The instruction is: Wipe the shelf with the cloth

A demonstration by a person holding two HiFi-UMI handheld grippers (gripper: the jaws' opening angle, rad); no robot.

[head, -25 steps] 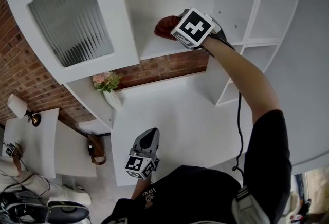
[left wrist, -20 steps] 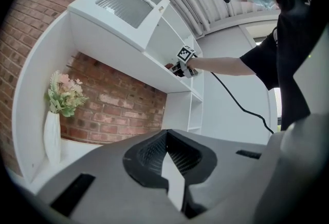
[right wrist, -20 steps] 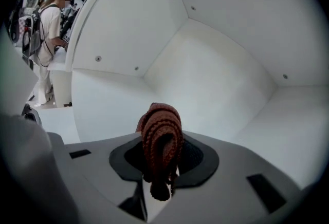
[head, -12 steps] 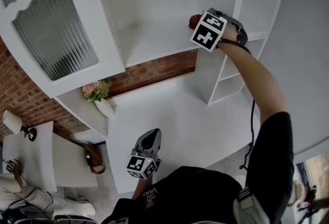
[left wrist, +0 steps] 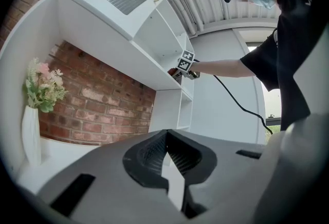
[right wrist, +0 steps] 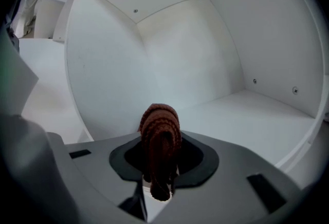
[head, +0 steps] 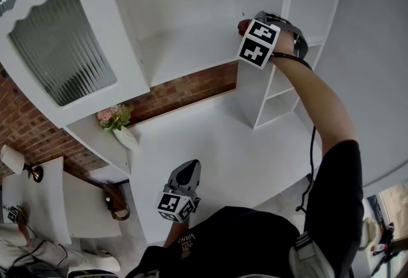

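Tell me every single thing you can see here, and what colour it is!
shelf unit: one, white, top of the head view
cabinet door: one, white with ribbed glass, left of the open shelf
brick wall: one, red-brown, under the shelf
counter: one, white, below the bricks
flowers: one bunch, pink and green, in the vase
vase: one, white, left end of the counter
lamp: one, white shade, far lower left
cloth: one, reddish brown, pinched in the right gripper
cable: one, black, hanging beside the arm
arm: one, black sleeve, reaching to the shelf
left gripper: one, grey, shut, held low
right gripper: one, grey, at the shelf
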